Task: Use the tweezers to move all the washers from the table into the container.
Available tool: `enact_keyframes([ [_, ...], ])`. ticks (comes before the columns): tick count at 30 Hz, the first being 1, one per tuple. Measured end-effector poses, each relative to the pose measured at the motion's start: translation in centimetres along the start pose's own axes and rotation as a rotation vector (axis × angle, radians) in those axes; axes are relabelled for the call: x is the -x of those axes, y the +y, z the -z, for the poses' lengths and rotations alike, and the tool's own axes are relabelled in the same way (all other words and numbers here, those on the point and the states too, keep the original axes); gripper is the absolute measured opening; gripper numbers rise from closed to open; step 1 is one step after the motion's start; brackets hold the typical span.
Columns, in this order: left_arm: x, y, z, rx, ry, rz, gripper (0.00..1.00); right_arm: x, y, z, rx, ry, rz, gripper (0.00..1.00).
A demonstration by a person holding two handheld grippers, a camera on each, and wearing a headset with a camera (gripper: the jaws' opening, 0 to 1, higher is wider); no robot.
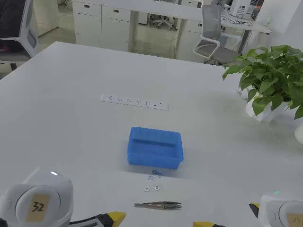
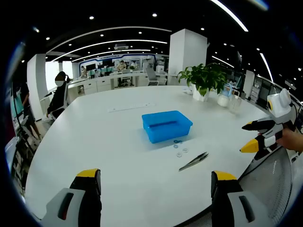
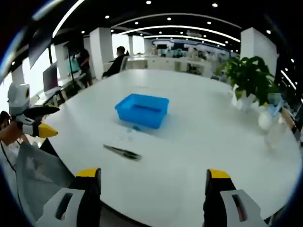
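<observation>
A blue rectangular container (image 1: 155,147) sits mid-table, also in the left gripper view (image 2: 166,125) and right gripper view (image 3: 141,109). Several small washers (image 1: 152,182) lie just in front of it on the white table (image 2: 180,149). Metal tweezers (image 1: 157,205) lie flat nearer me (image 2: 193,161) (image 3: 122,152). My left gripper (image 2: 155,182) is open and empty, held off the near edge of the table. My right gripper (image 3: 154,182) is likewise open and empty, well short of the tweezers. Both grippers' yellow tips show at the bottom of the head view.
A white power strip (image 1: 134,101) lies beyond the container. A potted green plant (image 1: 270,80) stands at the far right, with a glass jar (image 2: 222,100) beside it. Office chairs and desks stand past the table's far edge.
</observation>
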State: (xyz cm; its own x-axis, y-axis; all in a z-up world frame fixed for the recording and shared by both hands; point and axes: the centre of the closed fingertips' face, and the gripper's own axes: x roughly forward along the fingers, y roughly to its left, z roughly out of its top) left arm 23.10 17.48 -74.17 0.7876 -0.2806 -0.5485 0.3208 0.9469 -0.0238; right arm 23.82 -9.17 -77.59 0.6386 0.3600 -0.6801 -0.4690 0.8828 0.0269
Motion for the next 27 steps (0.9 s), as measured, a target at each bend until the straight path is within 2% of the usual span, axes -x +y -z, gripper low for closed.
enact_keyframes([
  [11,0.18,0.16,0.3,0.006,0.007,-0.004,0.98,0.19,-0.32,-0.25,-0.014,-0.014,0.0,0.9],
  [27,0.12,0.1,0.41,-0.008,0.015,0.001,0.98,0.22,-0.06,-0.17,0.005,-0.006,0.003,0.9],
])
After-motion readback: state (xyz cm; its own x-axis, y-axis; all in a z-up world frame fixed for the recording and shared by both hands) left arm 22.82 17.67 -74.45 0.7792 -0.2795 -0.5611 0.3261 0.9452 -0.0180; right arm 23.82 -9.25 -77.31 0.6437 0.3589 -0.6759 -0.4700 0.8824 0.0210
